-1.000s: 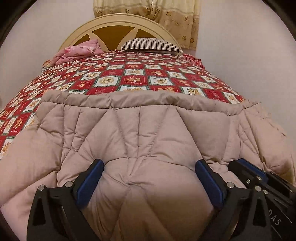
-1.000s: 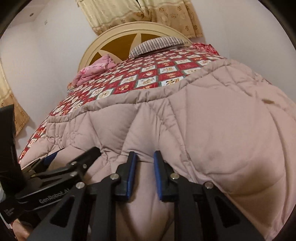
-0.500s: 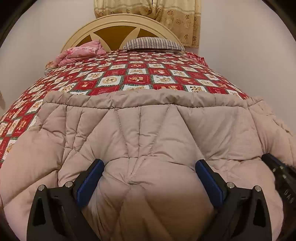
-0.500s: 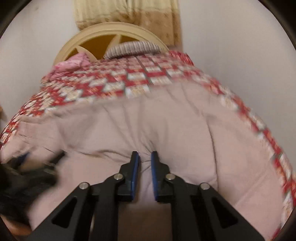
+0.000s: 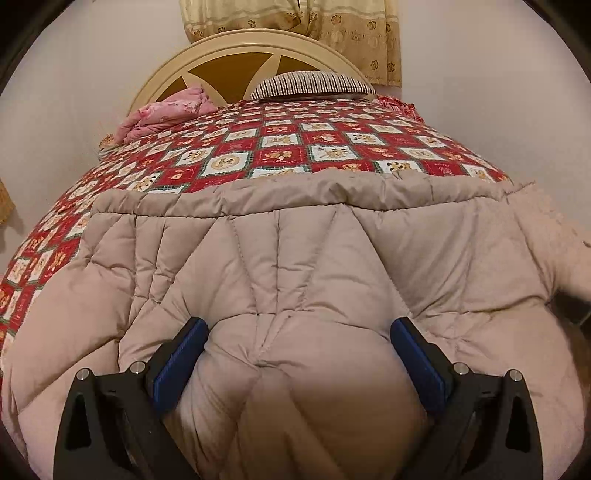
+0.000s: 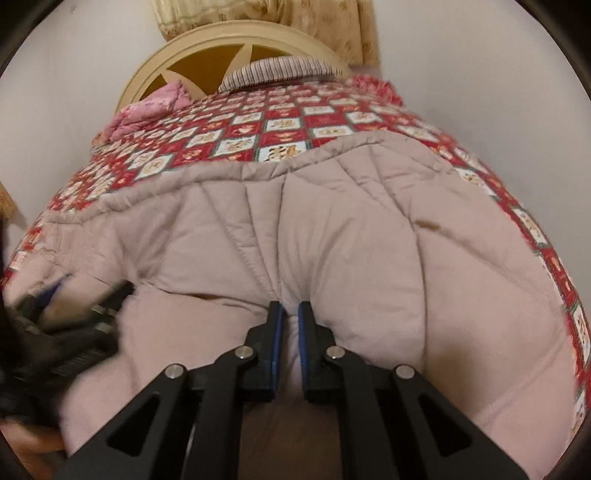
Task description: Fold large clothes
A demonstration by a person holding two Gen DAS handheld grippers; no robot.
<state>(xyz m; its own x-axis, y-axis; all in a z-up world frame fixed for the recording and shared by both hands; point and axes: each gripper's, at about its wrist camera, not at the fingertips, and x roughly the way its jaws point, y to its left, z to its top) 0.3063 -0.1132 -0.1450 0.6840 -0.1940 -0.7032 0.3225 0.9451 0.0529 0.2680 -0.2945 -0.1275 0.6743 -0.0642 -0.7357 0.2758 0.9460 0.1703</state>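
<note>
Fabric from the beige quilted coat [image 6: 332, 236] is pinched between the blue pads [image 6: 277, 332] of your right gripper [image 6: 291, 325]; the jaws have just drawn together on a thin ridge of the padding, and only a narrow strip of cloth shows in the slit between them. Your left gripper [image 5: 299, 332] is spread wide, its two blue pads [image 5: 413, 347] standing well apart on either side of a fat bulge of the same coat. The padding swells up between them and brushes both inner faces, but you cannot tell from this view whether the pads are pressing in or merely straddling it. In the right wrist view your left gripper [image 6: 66, 317] appears as a dark blur low at the left edge, lying against the coat.

Around both grippers the coat spreads across the near end of the bed, its stitched hem running crosswise and its puffed panels fanning away from your grip. Beyond the hem lies a red patchwork bedspread [image 5: 280, 147] with pale squares. At the far end a striped pillow [image 5: 314, 83] rests against the cream arched headboard [image 5: 258, 48], with a crumpled pink cloth [image 5: 162, 114] to its left. Patterned yellow curtains [image 5: 295, 18] hang on the wall above.
</note>
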